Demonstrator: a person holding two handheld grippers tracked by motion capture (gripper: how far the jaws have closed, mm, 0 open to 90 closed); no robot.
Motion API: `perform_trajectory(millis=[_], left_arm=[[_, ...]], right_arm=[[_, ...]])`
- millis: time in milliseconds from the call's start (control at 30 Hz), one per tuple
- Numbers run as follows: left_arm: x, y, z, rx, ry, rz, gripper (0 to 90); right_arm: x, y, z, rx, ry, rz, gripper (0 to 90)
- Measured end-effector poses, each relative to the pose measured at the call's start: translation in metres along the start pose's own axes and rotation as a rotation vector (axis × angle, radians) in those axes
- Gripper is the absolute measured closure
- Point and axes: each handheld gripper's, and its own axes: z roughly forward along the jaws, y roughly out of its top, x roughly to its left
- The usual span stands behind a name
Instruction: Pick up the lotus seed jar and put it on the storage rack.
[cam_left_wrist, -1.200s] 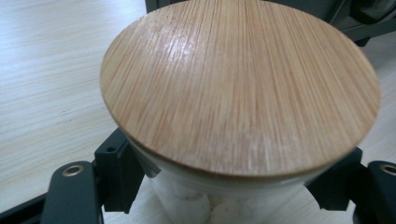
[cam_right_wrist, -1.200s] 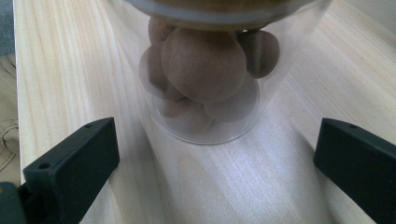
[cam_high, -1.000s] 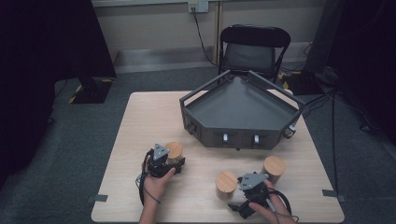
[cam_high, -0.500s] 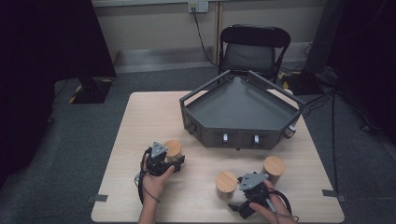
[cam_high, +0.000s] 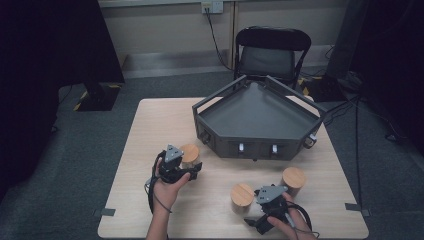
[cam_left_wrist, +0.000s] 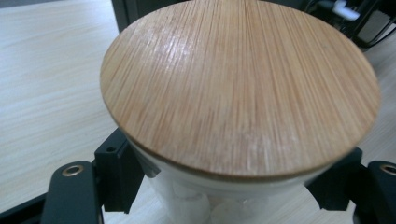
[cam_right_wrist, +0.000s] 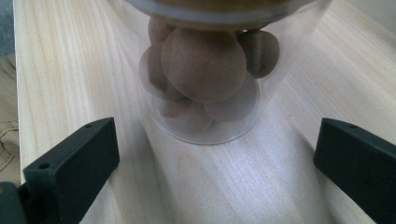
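My left gripper (cam_high: 186, 167) is shut on a clear jar with a round bamboo lid (cam_left_wrist: 238, 88), and its black jaws clamp the glass just below the lid. This jar (cam_high: 189, 154) hangs a little above the table at the left, near the grey tray (cam_high: 260, 116); pale white pieces show through the glass. My right gripper (cam_right_wrist: 215, 177) stands open at the table's front right. A clear jar of brown balls (cam_right_wrist: 205, 74) stands just ahead of its jaws, untouched. Two lidded jars (cam_high: 242, 196) (cam_high: 293, 179) flank the right gripper (cam_high: 270, 197).
The dark five-sided tray with raised rails sits at the table's far right half. A black chair (cam_high: 272, 50) stands behind the table. Cables (cam_high: 360, 120) run off the right side. The light wooden tabletop (cam_high: 160, 125) lies bare at the far left.
My left gripper has lifted the bamboo-lidded jar slightly off the table. The right gripper and the two jars by it have stayed put.
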Motion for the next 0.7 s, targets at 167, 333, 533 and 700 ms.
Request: perform_trajectory(millis=[167, 333, 533, 700], left_arm=[[-0.001, 0.008, 0.000, -0.002, -0.025, 0.003, 25.8], [-0.004, 0.015, 0.000, 0.003, -0.036, 0.021, 25.8], [-0.007, 0.025, 0.001, -0.001, -0.043, 0.035, 25.8], [-0.011, 0.039, 0.003, 0.004, -0.047, 0.058, 25.7]], right_arm=[[0.000, 0.000, 0.000, 0.000, 0.000, 0.000, 0.0], [0.000, 0.000, 0.000, 0.000, 0.000, 0.000, 0.0], [0.000, 0.000, 0.000, 0.000, 0.000, 0.000, 0.0], [0.000, 0.000, 0.000, 0.000, 0.000, 0.000, 0.0]])
